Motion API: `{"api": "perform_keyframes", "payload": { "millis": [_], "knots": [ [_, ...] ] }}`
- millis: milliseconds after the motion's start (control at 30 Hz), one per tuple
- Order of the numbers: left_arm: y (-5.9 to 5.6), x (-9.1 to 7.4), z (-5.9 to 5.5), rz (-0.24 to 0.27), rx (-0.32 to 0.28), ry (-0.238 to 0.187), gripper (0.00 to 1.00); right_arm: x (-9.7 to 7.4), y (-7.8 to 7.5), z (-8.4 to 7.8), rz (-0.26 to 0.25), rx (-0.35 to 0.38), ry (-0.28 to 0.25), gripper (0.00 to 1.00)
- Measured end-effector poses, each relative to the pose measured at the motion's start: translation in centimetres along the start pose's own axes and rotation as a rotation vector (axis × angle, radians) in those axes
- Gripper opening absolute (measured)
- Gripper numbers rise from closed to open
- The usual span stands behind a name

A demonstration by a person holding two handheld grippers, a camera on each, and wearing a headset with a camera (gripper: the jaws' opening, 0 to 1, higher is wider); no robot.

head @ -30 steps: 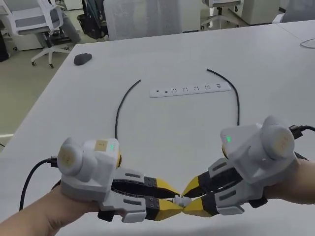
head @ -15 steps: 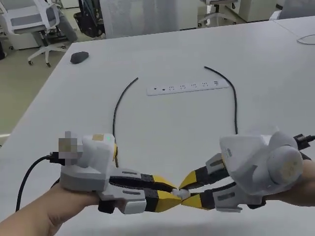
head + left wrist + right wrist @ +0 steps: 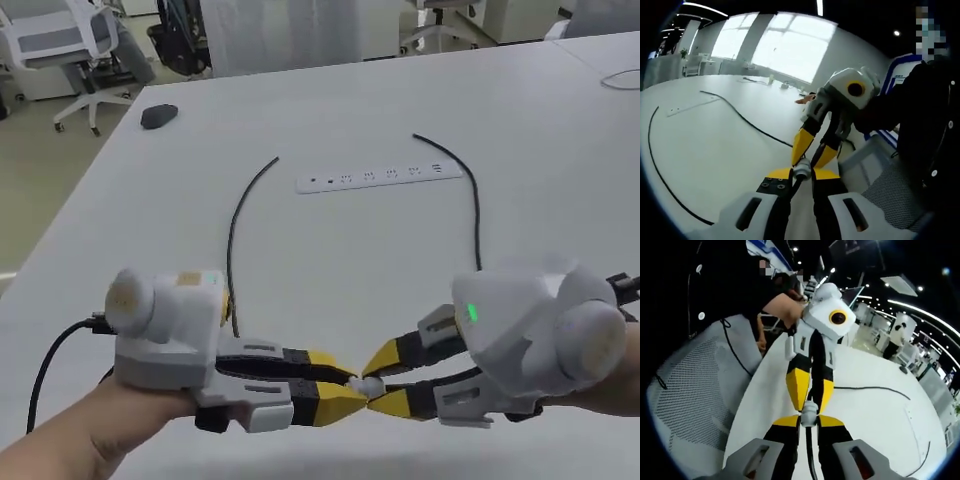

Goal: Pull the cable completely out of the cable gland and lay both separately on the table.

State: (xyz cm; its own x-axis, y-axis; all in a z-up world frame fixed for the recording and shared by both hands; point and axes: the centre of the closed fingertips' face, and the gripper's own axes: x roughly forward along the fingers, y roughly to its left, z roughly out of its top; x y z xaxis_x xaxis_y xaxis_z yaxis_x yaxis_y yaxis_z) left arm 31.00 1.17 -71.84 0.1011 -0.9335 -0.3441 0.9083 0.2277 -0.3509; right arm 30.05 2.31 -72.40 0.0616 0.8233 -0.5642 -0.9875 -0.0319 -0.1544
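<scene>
Mouse: far left on desk.
Left gripper: near left, pointing right; jaws narrow, tips pinching the gland from its left.
Cable: black. One run curves along the desk left of the strip, another to its right. Near ends hidden behind the grippers.
Gland: small, pale, near centre, caught between both sets of tips. In the right gripper view a black line leads back from it between those jaws.
Right gripper: near right, pointing left; jaws a narrow V, tips closed on the gland.
</scene>
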Motion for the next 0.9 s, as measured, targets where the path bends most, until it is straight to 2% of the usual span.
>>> {"api": "perform_keyframes", "payload": {
  "millis": [33, 67, 133, 200, 267, 333, 367, 533, 667, 900],
  "knots": [
    [-0.2, 0.0, 0.1, -0.005, 0.056, 0.005, 0.15, -0.2, 0.2, 0.2, 0.023, 0.078, -0.019, 0.09],
    [-0.3, 0.0, 0.2, -0.007, 0.086, 0.005, 0.15, -0.4, 0.1, 0.5, 0.037, 0.118, -0.043, 0.1],
    [-0.6, 0.0, 0.2, -0.007, 0.101, 0.008, 0.15, -0.7, 0.0, 0.8, 0.067, 0.191, -0.086, 0.12],
    [-0.8, -0.1, 0.6, -0.012, 0.149, -0.011, 0.15, -0.8, -0.3, 0.4, 0.08, 0.26, -0.081, 0.14],
    [-1.1, -0.1, 1.2, -0.016, 0.219, -0.03, 0.15, -0.9, -0.3, 0.4, 0.107, 0.309, -0.097, 0.1],
    [-1.3, -0.2, 1.5, -0.018, 0.252, -0.037, 0.15, -0.9, -0.2, 0.5, 0.134, 0.371, -0.107, 0.1],
    [-1.2, -0.2, 1.5, -0.013, 0.265, -0.027, 0.15, -1.0, -0.2, 0.5, 0.142, 0.377, -0.11, 0.09],
    [-0.9, -0.3, 1.6, 0.001, 0.299, -0.023, 0.15, -0.9, -0.3, 0.6, 0.144, 0.382, -0.114, 0.08],
    [-0.9, -0.3, 1.5, -0.005, 0.293, -0.019, 0.15, -0.8, -0.1, 0.7, 0.156, 0.385, -0.108, 0.08],
    [-0.3, -0.3, 1.4, 0.0, 0.213, -0.023, 0.15, -0.8, -0.6, 0.6, 0.079, 0.171, -0.089, 0.07]
  ]
}}
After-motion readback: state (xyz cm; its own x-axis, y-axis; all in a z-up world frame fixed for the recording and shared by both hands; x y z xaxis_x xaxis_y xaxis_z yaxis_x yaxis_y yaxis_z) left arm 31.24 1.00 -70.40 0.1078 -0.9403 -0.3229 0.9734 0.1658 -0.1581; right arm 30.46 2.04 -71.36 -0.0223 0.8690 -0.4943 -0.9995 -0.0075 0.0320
